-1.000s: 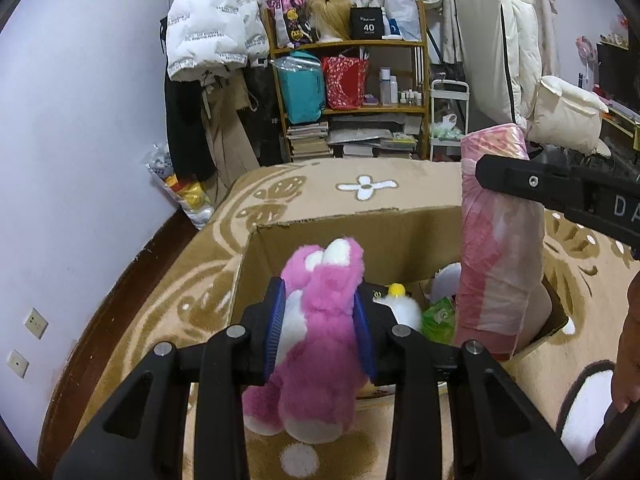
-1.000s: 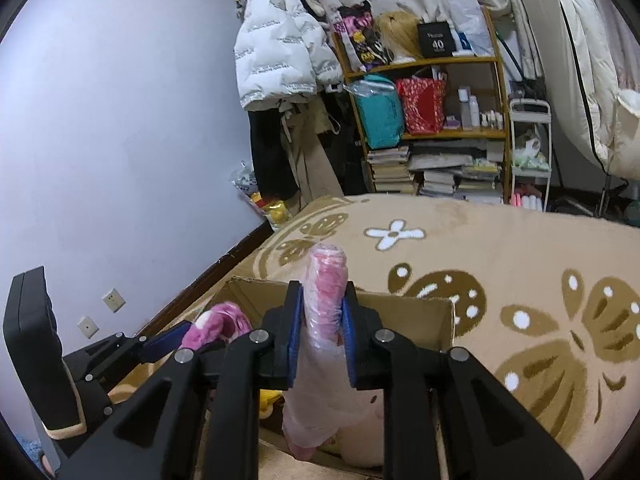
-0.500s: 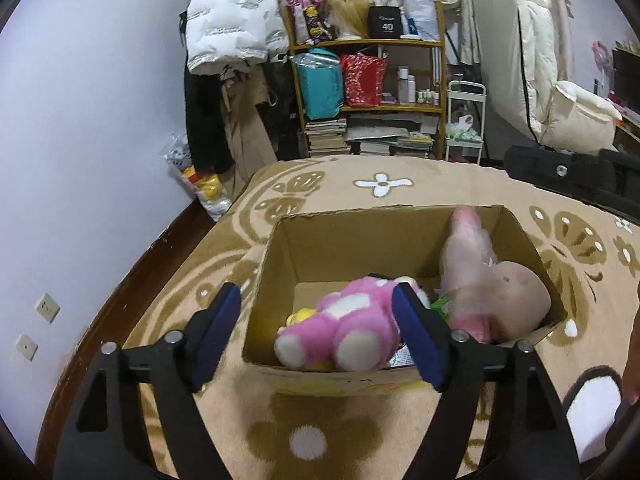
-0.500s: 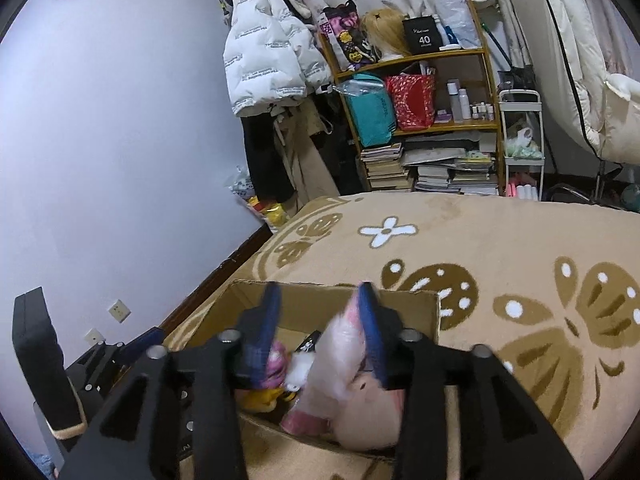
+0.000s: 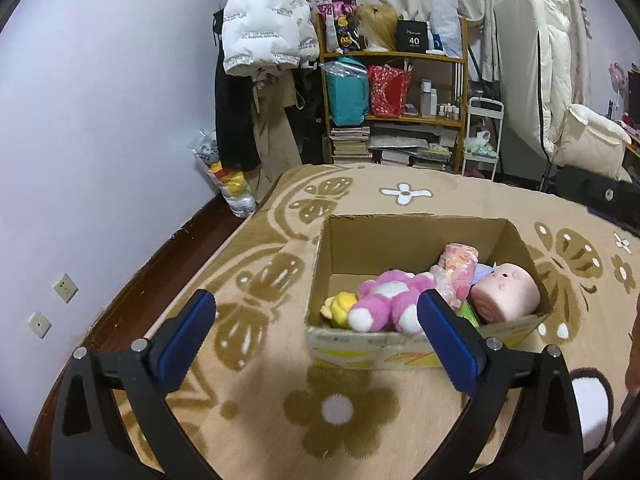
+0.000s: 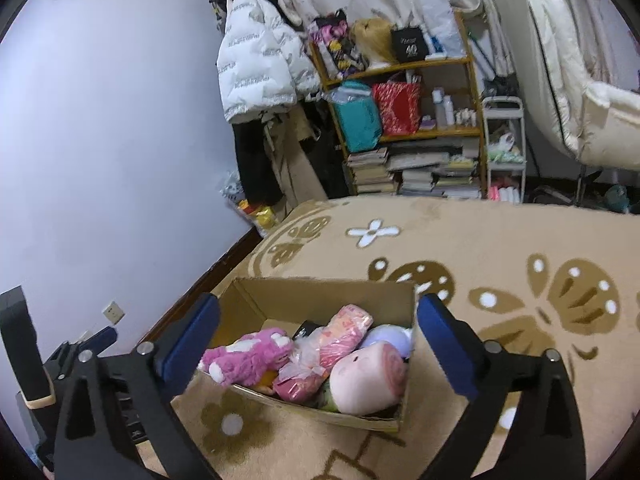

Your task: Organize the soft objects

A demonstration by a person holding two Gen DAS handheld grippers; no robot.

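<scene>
Beige flowered carpet (image 5: 248, 392) bears a cardboard box (image 5: 400, 240); both hand-held grippers (image 5: 316, 320) (image 6: 318, 334) gape, empty.

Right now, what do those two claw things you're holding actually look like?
Both the left gripper and the right gripper look alike: black angular frames with triangular cut-outs, silver screw heads at the joints, and two fingers faced with flat blue pads. No cables or markings show.

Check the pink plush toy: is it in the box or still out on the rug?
In the box. The pink plush toy lies on its side inside the cardboard box, beside the pink wrapped roll; both grippers are open and hold nothing.
</scene>
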